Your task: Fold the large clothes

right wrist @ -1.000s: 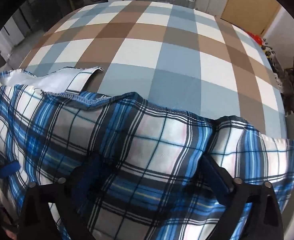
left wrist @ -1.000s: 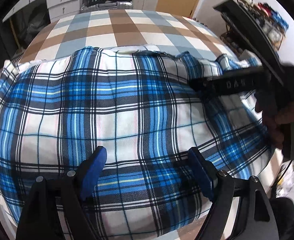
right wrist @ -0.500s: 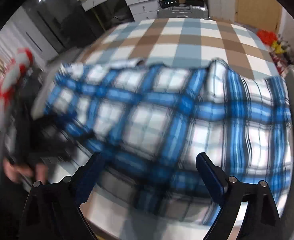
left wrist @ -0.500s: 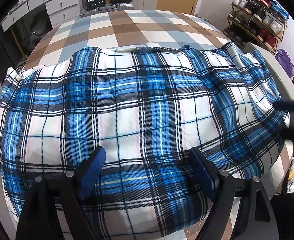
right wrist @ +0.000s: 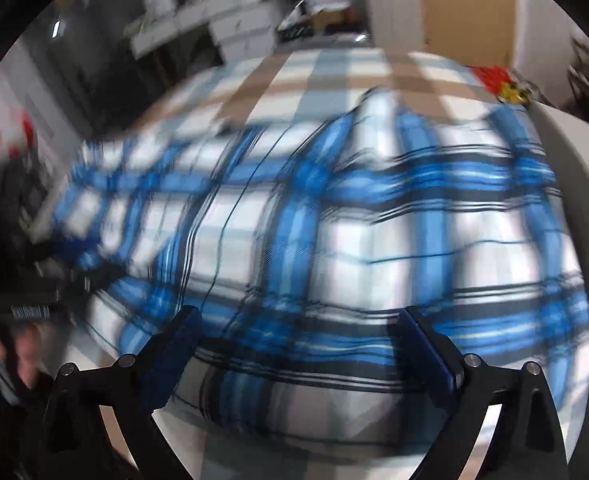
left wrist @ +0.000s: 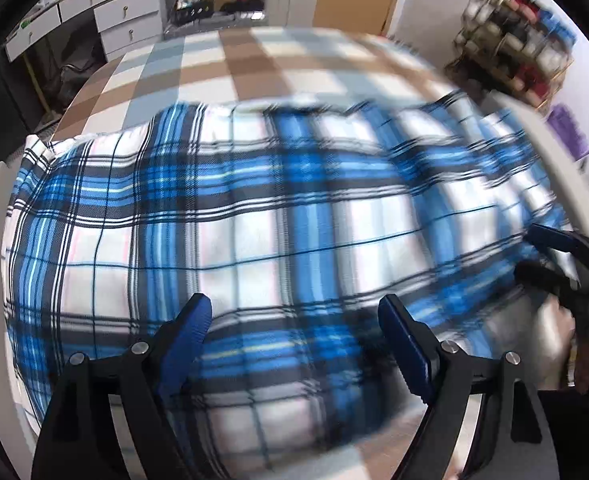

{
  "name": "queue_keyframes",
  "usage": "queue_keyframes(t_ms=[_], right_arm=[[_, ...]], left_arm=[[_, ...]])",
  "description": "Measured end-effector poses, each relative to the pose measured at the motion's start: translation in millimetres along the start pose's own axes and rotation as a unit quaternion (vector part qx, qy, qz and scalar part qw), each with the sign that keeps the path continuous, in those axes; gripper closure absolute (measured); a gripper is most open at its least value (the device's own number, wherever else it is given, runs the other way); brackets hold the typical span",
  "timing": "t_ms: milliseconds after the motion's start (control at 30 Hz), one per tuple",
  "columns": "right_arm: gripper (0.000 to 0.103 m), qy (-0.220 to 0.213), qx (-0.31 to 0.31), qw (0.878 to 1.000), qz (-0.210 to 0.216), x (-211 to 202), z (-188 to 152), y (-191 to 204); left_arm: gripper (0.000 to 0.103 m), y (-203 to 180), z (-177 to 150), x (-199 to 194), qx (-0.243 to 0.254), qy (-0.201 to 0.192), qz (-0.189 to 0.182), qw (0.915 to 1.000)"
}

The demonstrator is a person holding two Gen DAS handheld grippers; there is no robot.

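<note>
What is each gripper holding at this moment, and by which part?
Nothing. The left gripper and the right gripper both have their fingers spread open above the blue-and-white plaid cloth.

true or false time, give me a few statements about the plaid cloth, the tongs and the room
1. The left tongs are open above the blue plaid cloth. True.
2. The right tongs are clamped shut on a fold of the cloth. False: their jaws stand apart, holding nothing.
3. The cloth lies on a brown, grey and white checked cover. True.
4. The cloth is solid red. False: it is blue, white and black plaid.
5. A shoe rack stands to the right in the left wrist view. True.
</note>
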State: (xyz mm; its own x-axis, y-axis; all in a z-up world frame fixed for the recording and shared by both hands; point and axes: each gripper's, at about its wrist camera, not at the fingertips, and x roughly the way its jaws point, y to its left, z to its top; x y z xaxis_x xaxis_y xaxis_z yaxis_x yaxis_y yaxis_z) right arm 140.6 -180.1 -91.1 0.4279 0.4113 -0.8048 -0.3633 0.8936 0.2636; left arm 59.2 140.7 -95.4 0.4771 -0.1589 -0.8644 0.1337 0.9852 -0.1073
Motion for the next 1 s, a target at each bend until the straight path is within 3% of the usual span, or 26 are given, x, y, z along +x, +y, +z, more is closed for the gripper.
queue_keyframes(t_ms=[67,133,267,333,400,567,733,867,933,1000], right_arm=[[0.003,-0.027,0.038,0.999,-0.001,-15.4,0.9,-21.4],[0.003,-0.038,0.067,0.997,-0.003,-23.9,3.3,-38.1],[0.003,-0.02,0.091,0.995,-0.03,-24.2,-3.0,-53.8],[0.004,-0.002,0.066,0.996,-0.068,-16.7,-7.5,-50.9],[0.004,0.031,0.038,0.992,-0.119,-0.2,-12.6,-49.7],[0.001,0.043,0.014,0.989,-0.138,10.0,-19.2,-50.4],[0.001,0.037,0.019,0.992,-0.12,6.4,-19.2,-59.7],[0.003,0.031,0.016,0.991,-0.131,0.3,-20.2,-57.6],[0.003,0.011,0.016,0.991,-0.13,-7.4,-16.2,-53.3],[0.003,-0.019,0.009,0.994,-0.109,-17.3,-11.3,-45.3]], left_arm=[[0.021,-13.7,-2.0,-14.4,0.019,-0.027,-0.035,0.9988],[0.021,-35.0,-3.8,-19.4,0.054,-0.049,-0.036,0.9967],[0.021,-72.8,-7.6,11.6,0.11,-0.005,0.0,0.994],[0.021,-75.4,-6.6,30.4,0.101,0.026,0.021,0.9943],[0.021,-71.0,-4.0,36.6,0.074,0.03,0.021,0.9966],[0.021,-57.6,2.8,32.4,0.052,0.035,0.014,0.998],[0.021,-10.2,5.4,1.3,0.022,0.001,0.052,0.9984],[0.021,48.8,-4.2,-14.8,-0.039,-0.007,0.091,0.9951],[0.021,71.0,-9.5,-15.0,-0.074,0.002,0.085,0.9937],[0.021,87.1,-13.0,-11.7,-0.102,0.016,0.054,0.9932]])
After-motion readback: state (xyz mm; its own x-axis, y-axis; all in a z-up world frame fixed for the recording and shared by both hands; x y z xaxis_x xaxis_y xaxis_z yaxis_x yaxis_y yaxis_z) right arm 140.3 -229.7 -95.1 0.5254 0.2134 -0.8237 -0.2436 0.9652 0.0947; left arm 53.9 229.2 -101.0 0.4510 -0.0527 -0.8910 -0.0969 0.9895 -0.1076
